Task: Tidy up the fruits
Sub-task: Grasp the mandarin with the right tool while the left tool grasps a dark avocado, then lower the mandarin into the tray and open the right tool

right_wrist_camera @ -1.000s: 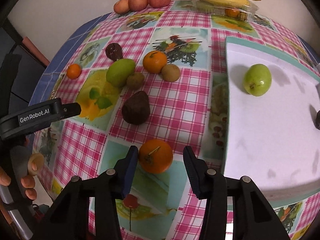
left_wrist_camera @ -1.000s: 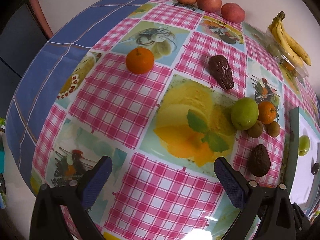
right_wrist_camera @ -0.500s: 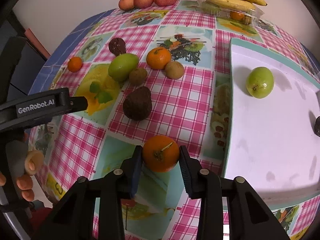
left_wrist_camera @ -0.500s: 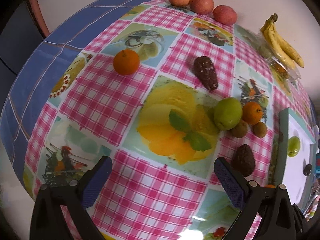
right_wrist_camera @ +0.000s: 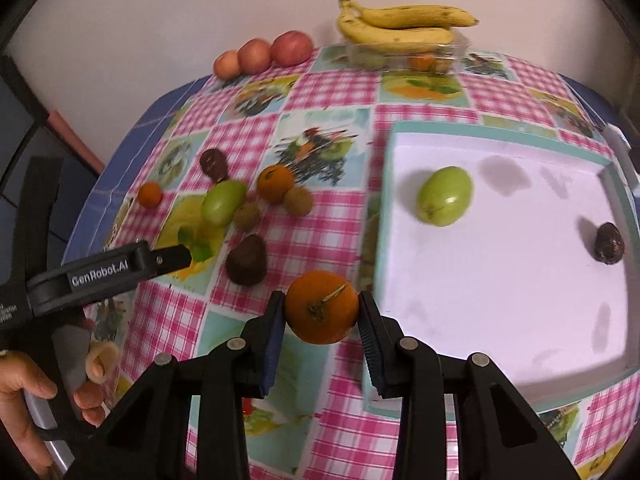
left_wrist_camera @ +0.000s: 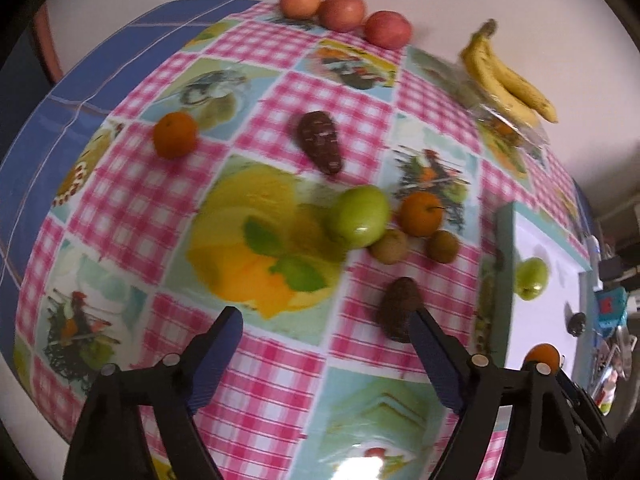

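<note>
Fingers (right_wrist_camera: 276, 328) pinch the orange (right_wrist_camera: 322, 307) — stem facing camera.

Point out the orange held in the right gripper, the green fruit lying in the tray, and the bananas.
orange (right_wrist_camera: 322, 307): right wrist view, middle of its skin, near the stem.
green fruit (right_wrist_camera: 444, 195): right wrist view, centre of its body.
bananas (right_wrist_camera: 400, 26): right wrist view, middle of the bunch.

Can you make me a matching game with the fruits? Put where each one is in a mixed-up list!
Things:
1. bananas
2. orange
3. green fruit
4. apples

Places:
A. on the white tray
B. in a row by the wall
C. on top of a clear box
D. between the right tongs

Pairs: 1-C, 2-D, 3-A, 4-B
</note>
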The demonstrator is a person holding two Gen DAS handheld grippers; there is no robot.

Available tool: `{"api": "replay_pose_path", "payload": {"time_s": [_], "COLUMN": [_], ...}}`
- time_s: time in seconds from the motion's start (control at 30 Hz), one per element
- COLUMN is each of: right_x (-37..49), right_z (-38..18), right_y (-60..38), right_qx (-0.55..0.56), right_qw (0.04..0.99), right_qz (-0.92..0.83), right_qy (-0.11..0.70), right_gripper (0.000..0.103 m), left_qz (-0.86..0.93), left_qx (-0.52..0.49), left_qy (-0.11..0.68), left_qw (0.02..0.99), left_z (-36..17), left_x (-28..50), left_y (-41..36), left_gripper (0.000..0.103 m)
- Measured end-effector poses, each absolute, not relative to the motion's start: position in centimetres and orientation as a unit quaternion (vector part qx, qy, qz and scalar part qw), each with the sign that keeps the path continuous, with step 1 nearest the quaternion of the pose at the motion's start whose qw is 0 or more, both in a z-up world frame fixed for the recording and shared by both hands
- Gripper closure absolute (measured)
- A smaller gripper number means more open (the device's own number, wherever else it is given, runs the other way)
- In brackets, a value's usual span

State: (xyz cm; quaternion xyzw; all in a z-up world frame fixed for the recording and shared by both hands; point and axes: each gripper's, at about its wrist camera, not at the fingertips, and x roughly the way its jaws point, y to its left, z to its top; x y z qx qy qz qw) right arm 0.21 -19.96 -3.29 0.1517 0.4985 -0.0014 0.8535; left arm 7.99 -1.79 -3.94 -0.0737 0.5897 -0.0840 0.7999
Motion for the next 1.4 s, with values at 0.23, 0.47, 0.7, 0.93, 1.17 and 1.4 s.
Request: {"api": "replay_pose_path", "payload": {"time_s": [0.23,0.47,0.7,0.93,1.17,1.4], "right_x": [-0.8,-1.6,-2.1,-2.2,-2.6,-3.6], "right_z": [-2.9,-3.0,-3.2,-3.2,-3.1,-2.9], "right_y": [-22.7,-24.8,-25.6,-25.6,-25.9,-28.9], "right_qx": [0.174,0.193,0.199,0.199,0.207,0.239], "right_qw": [0.854,0.851,0.849,0.849,0.85,0.842], "right_qz": [-0.028,-0.049,-0.053,-0.049,-0.052,-0.091], "right_qy": [0.49,0.487,0.487,0.487,0.482,0.475], "right_gripper": [0.065,0.065,0.065,0.065,0.065,0.065], "left_qz": [-0.116,-0.131,-0.139,-0.139,-0.161,-0.204], "left_qx": [-0.063,-0.058,-0.068,-0.076,-0.089,-0.075], "left_qy": [0.591,0.593,0.602,0.602,0.585,0.567], "left_qw": [0.796,0.793,0.783,0.783,0.79,0.795], "left_z": [-4.1,-4.7,-5.7,-5.7,-4.1,-2.0], "left_x": [7.8,7.6,7.7,7.6,7.2,6.0], "left_y": [-4.4,-5.6,-6.3,-6.3,-6.8,-9.2], "left_gripper": [0.032,0.052,0.064,0.07,0.071,0.071]}}
